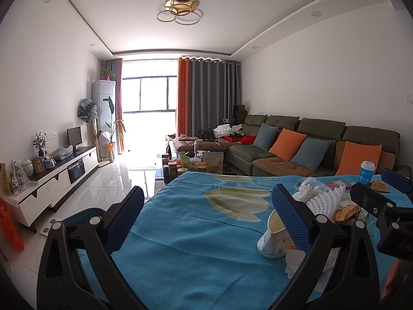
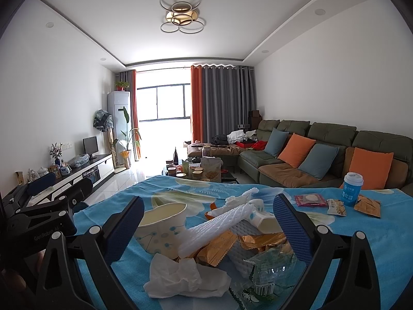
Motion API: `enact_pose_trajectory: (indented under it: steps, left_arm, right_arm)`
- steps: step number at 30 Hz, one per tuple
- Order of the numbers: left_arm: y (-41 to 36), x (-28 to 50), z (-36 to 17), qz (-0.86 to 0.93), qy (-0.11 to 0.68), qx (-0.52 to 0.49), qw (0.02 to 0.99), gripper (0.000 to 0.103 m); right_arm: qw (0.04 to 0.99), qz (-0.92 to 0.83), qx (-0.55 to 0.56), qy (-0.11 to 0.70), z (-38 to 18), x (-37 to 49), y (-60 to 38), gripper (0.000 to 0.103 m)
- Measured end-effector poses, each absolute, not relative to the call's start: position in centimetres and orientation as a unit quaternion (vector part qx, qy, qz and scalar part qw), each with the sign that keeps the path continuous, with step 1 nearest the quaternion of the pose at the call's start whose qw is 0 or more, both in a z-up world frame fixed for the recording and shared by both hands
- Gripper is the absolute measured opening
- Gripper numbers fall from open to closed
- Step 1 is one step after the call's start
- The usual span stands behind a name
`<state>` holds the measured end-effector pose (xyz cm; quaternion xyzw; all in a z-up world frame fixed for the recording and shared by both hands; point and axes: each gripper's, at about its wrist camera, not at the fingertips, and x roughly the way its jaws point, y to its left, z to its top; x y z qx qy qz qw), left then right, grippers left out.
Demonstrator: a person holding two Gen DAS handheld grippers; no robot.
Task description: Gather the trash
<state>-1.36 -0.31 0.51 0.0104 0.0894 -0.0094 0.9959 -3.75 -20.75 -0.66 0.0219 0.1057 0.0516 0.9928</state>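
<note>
- Trash pile (image 2: 219,235) lies on the blue flowered tablecloth (image 2: 361,245), at the near side of the table: paper cup (image 2: 162,224) tipped on its side, white foam net sleeve (image 2: 216,224) across the heap, gold wrappers (image 2: 219,245), crumpled tissue (image 2: 180,276), clear plastic packet (image 2: 273,263).
- Right gripper (image 2: 209,222): fingers spread wide, level and pointing forward, straddling the pile; nothing pinched. Left finger pad (image 2: 124,230) sits just beside the cup; whether it touches, cannot tell.
- Left gripper (image 1: 209,217): jaws spread wide, holding nothing, over bare cloth to the left of the pile. Its right pad (image 1: 291,219) is in front of the cup (image 1: 273,235) in the left wrist view.
- Both grippers sit side by side; each shows at the edge of the other's view.
- Farther back to the right on the cloth: blue-and-white lidded cup (image 2: 352,188) upright, pink packet (image 2: 311,200), small snack packet (image 2: 336,206), another gold wrapper (image 2: 367,205), apart from the pile.
</note>
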Motion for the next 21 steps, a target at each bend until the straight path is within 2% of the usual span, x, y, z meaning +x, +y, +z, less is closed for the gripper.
enact_pose_trajectory:
  steps: [21]
  left_arm:
    - [-0.56, -1.05, 0.22, -0.019, 0.095, 0.011, 0.995, 0.097]
  right_arm:
    - [0.992, 0.054, 0.027, 0.111, -0.62, -3.40, -20.94, 0.097]
